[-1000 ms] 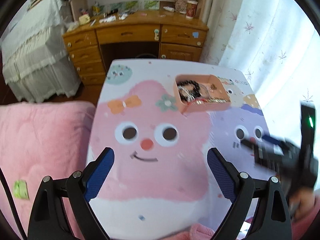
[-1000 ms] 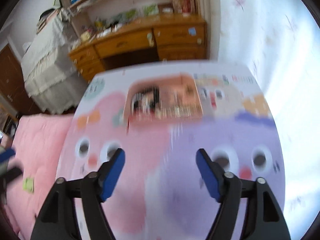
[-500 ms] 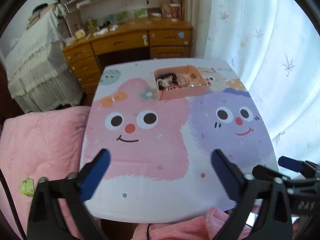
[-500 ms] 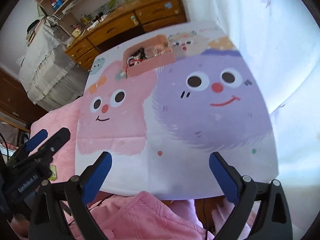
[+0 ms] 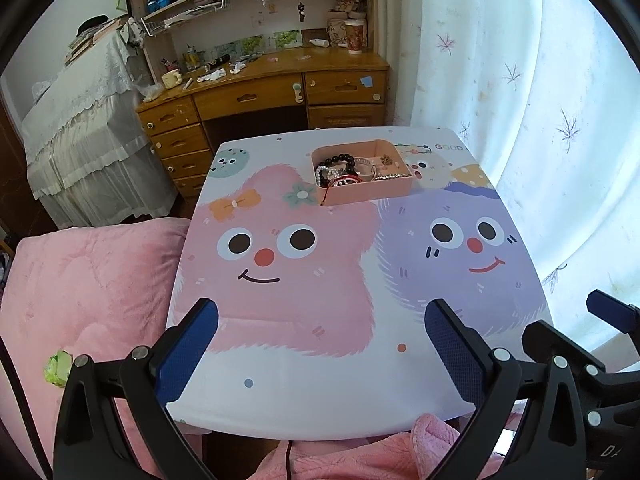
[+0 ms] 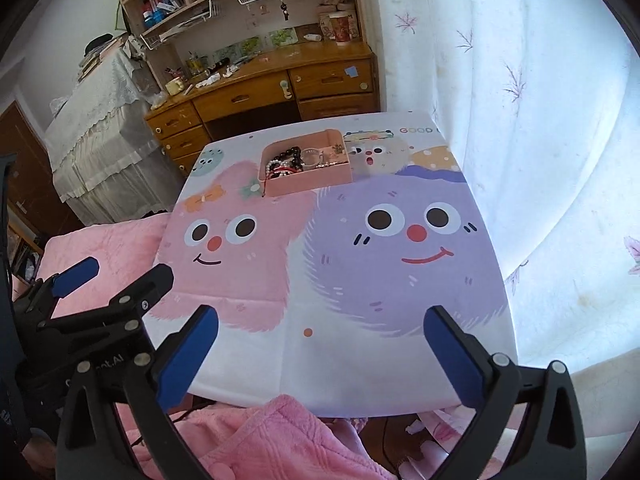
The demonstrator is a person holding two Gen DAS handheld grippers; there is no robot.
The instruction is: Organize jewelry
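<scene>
— So, where does the pink tray [image 5: 366, 192] sit?

— Toward the far edge of the bench [image 5: 320, 392], on the printed cover, just past the pink cartoon face and beside the purple one. Its long axis runs roughly side to side across the bench, the right end angled slightly farther back in the left wrist view.

— How does it look?

— It's a shallow, rounded-corner rectangular box in salmon pink, open on top. Inside it lies a heap of jewelry [image 5: 344, 170]: a dark beaded bracelet toward the tray's back left, a white pearl strand by its left wall, a red cord loop at the front left with a thin red thread hanging over the front corner, and some pale and metallic pieces toward the right that are too small to make out.

— And the tongs?

— The left tongs [image 5: 320, 352] hover over the near edge of the bench, well apart from the tray, blue pads spread wide with nothing between them. The right tongs [image 6: 320, 354] are likewise released, wide apart and empty, at the near edge in front of the purple face.

— Anything beyond the tray?

— A wooden desk [image 5: 280, 88] with drawers stands behind the bench, and a pink blanket [image 5: 88, 280] lies to the bench's left.
</scene>
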